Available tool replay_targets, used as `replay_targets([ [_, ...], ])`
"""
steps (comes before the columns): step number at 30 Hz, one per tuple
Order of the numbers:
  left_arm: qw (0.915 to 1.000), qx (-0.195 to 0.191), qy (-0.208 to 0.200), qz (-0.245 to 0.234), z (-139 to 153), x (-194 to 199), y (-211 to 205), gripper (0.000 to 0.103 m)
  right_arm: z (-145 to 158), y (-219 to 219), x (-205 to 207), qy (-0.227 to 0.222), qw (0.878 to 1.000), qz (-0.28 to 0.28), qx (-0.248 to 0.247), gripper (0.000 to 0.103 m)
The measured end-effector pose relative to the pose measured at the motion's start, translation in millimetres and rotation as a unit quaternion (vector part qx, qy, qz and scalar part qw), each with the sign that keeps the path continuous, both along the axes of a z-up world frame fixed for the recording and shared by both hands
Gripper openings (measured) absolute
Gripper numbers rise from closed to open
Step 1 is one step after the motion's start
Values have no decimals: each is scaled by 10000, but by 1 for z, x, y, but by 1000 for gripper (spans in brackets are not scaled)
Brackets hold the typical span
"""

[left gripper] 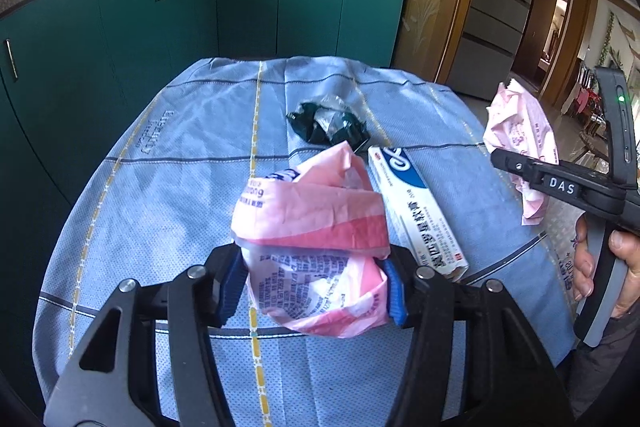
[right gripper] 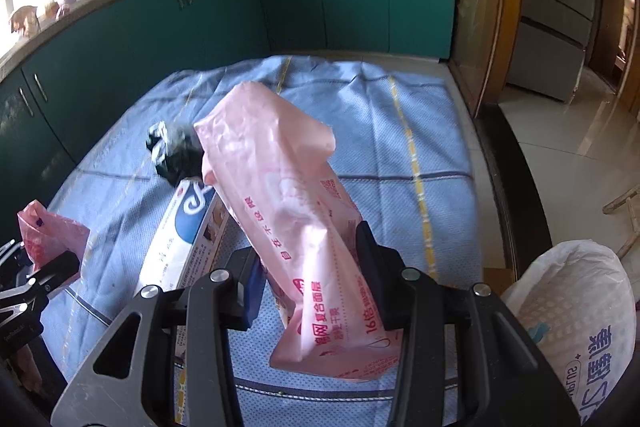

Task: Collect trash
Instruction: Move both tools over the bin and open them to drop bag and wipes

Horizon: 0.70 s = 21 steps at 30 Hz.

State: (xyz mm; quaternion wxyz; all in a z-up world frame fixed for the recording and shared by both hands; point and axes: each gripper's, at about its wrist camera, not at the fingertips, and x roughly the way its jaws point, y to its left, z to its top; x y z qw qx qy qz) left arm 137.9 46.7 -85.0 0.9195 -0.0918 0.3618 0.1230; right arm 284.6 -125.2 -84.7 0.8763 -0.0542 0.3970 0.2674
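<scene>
My left gripper is shut on a crumpled pink and white wrapper, held just above the blue tablecloth. My right gripper is shut on a long pale pink plastic package that sticks up and away from it; the same package shows at the right of the left wrist view. On the cloth lie a white and blue ointment box and a crumpled dark green wrapper. The box and the dark wrapper also show left of the right gripper.
Teal kitchen cabinets run behind and left of the table, with pans and a dish rack on the counter. A white printed plastic bag sits at the lower right. A glass door and tiled floor lie to the right.
</scene>
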Motion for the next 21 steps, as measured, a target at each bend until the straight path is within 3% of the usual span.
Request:
replay_targets([
  [4, 9998, -91, -100, -145, 7, 4, -9, 57, 13, -41, 0, -249, 9967, -756, 141, 43],
  [8, 9986, -212, -144, -457, 12, 15, -28, 57, 7, -104, 2, -427, 9719, -2280, -392, 43],
  [11, 9962, -217, -190, -817, 17, 26, -56, 57, -9, -151, 3, -104, 9476, -3128, -643, 43],
  [14, 9920, -220, -183, -1228, 20, 40, -87, 57, -33, -189, 6, 555, 9289, -3586, -741, 43],
  [17, 9851, -250, -143, -1696, 19, 55, -125, 57, -47, -214, 8, 982, 9130, -3908, -638, 52],
  [20, 9748, -361, -98, -2197, 16, 70, -165, 57, -38, -232, 2, 777, 9005, -4263, -359, 77],
  [21, 9727, -367, -85, -2288, 14, 75, -174, 57, -33, -237, -1, 634, 8958, -4392, -259, 78],
])
